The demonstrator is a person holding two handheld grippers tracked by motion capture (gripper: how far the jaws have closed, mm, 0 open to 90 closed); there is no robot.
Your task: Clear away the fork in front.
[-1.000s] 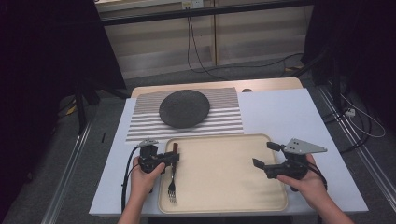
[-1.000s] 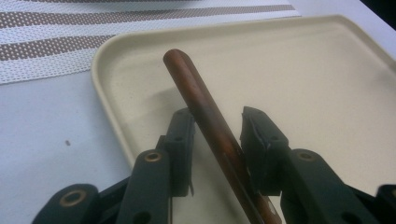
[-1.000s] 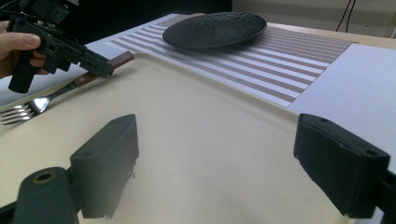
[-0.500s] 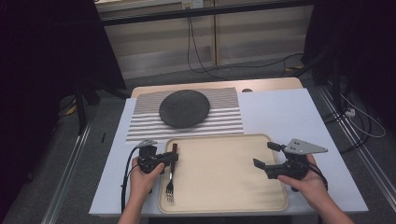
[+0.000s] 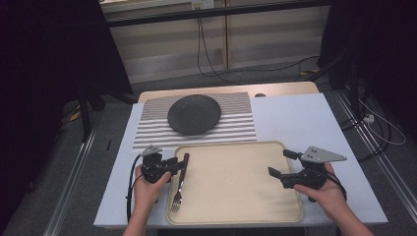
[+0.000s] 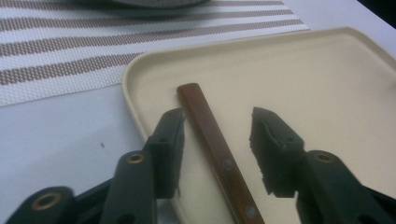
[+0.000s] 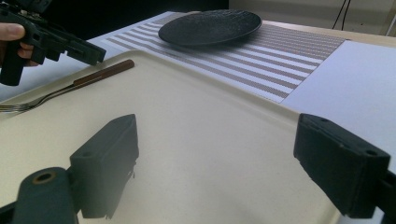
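Observation:
A fork point(image 5: 179, 183) with a brown wooden handle lies along the left side of the beige tray point(image 5: 236, 184), tines toward the person. My left gripper point(image 5: 178, 164) is open, its jaws straddling the handle point(image 6: 210, 135) near its far end, one on each side, not closed on it. My right gripper point(image 5: 279, 162) is open and empty, held over the tray's right edge. In the right gripper view the fork point(image 7: 70, 88) and the left gripper point(image 7: 93, 53) show at the far left, beyond my own right gripper point(image 7: 219, 126).
A dark round plate point(image 5: 194, 114) sits on a striped placemat point(image 5: 147, 132) behind the tray. The tray's bare middle point(image 7: 210, 116) lies between the grippers. White table point(image 5: 295, 118) extends to the right; the table edge runs close to both hands.

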